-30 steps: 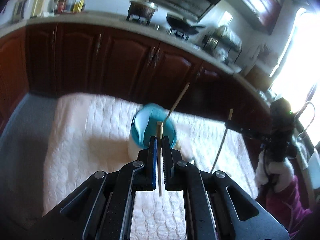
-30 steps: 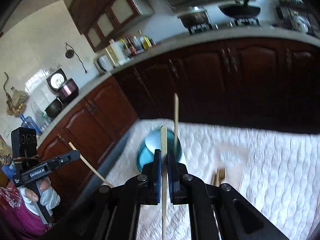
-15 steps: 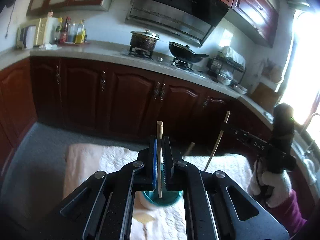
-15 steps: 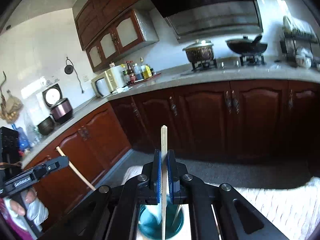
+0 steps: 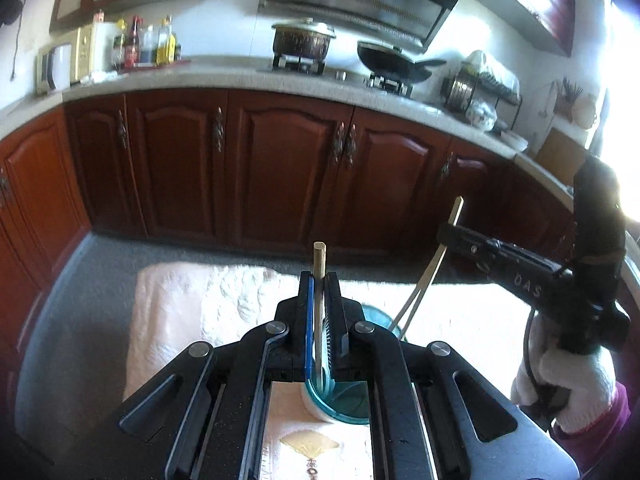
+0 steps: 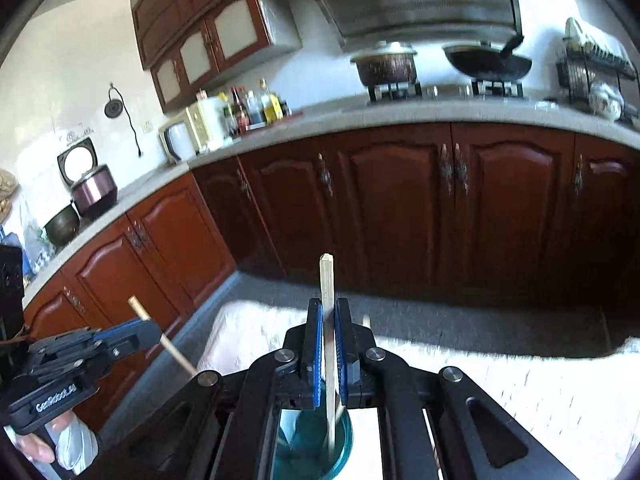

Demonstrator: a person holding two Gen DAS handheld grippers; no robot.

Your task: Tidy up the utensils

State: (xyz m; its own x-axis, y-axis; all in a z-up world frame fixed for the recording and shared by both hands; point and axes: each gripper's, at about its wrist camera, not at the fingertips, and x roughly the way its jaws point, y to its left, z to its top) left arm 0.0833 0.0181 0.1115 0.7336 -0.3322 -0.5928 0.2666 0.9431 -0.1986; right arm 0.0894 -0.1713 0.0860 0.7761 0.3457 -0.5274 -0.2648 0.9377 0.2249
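Left wrist view: pale quilted cloth (image 5: 180,312) spread beyond the jaws, translucent teal plastic cup (image 5: 340,404) below them. Left gripper (image 5: 319,280) clenched on a round wooden chopstick (image 5: 319,264) — upright between the pads. Right gripper (image 6: 328,308) likewise clamped on a flat pale chopstick (image 6: 326,280), lower end inside the cup (image 6: 312,448).

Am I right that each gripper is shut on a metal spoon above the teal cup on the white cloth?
Not quite: both wrist views show wooden chopsticks, not spoons. The left gripper is shut on one chopstick, the right gripper on another, above the teal cup.
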